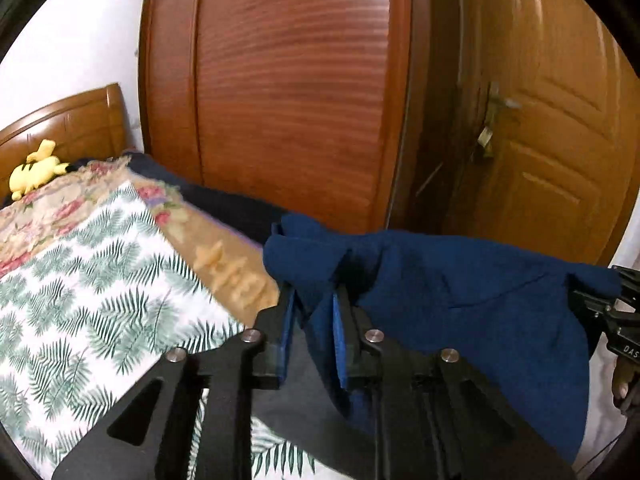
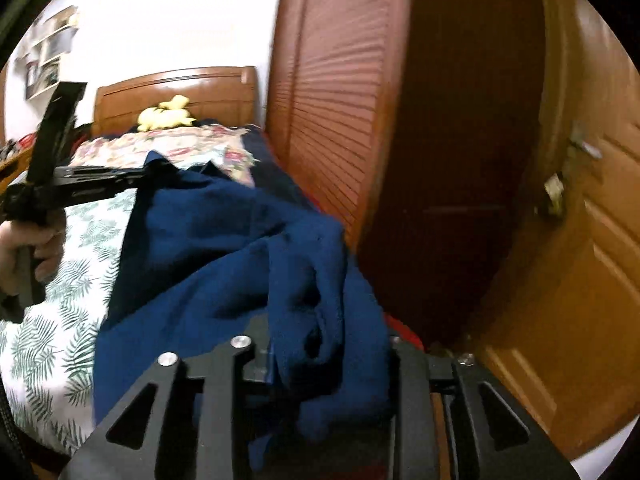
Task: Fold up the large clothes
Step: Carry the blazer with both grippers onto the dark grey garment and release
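A dark blue garment (image 1: 460, 292) is held up at the centre and right of the left wrist frame, a fold of it clamped between the narrowly parted blue pads of the left gripper (image 1: 316, 300). In the right wrist view the cloth is bunched over the right gripper (image 2: 320, 344) at lower centre; whether it is gripped there cannot be told. A fern-print bedspread (image 1: 80, 288) lies at lower left.

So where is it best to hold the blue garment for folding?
Probably by its upper edge, one gripper at each end, coming from the near side. The blue garment hangs stretched between the left gripper and right gripper above the bed.
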`<action>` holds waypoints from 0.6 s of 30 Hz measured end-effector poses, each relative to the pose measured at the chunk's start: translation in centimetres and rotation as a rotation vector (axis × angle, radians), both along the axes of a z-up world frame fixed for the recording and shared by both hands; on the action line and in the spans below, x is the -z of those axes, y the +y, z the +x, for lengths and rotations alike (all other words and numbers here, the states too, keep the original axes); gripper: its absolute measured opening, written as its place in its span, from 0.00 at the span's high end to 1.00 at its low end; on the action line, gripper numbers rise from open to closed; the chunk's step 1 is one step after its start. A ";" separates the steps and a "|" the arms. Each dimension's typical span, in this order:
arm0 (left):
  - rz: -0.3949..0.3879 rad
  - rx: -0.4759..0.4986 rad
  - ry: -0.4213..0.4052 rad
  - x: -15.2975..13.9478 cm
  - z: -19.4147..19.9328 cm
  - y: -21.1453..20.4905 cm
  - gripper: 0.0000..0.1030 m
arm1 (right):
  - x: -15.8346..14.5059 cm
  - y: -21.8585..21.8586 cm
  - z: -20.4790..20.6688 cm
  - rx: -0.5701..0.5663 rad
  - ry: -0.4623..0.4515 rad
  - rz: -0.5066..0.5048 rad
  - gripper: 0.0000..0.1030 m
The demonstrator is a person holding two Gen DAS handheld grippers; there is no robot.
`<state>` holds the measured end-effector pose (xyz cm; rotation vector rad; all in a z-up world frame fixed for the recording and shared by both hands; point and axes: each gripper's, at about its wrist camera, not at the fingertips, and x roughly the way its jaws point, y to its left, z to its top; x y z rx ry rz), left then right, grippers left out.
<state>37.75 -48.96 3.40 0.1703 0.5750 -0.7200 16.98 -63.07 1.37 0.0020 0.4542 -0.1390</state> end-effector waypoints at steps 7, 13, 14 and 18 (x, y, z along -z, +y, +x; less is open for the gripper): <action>0.056 -0.021 -0.076 0.2 -2.0 1.8 0.48 | -0.9 -1.3 1.5 0.075 0.021 0.104 0.35; 0.006 0.011 -0.029 0.8 -4.6 4.5 0.19 | -2.8 -3.8 -0.7 0.136 -0.049 0.170 0.32; 0.007 0.013 -0.024 1.1 -4.9 4.7 0.15 | -3.0 -3.5 -1.2 0.114 -0.072 0.171 0.32; 0.013 0.023 -0.033 1.2 -7.2 6.3 0.10 | -3.6 0.2 -2.0 0.004 -0.076 0.099 0.50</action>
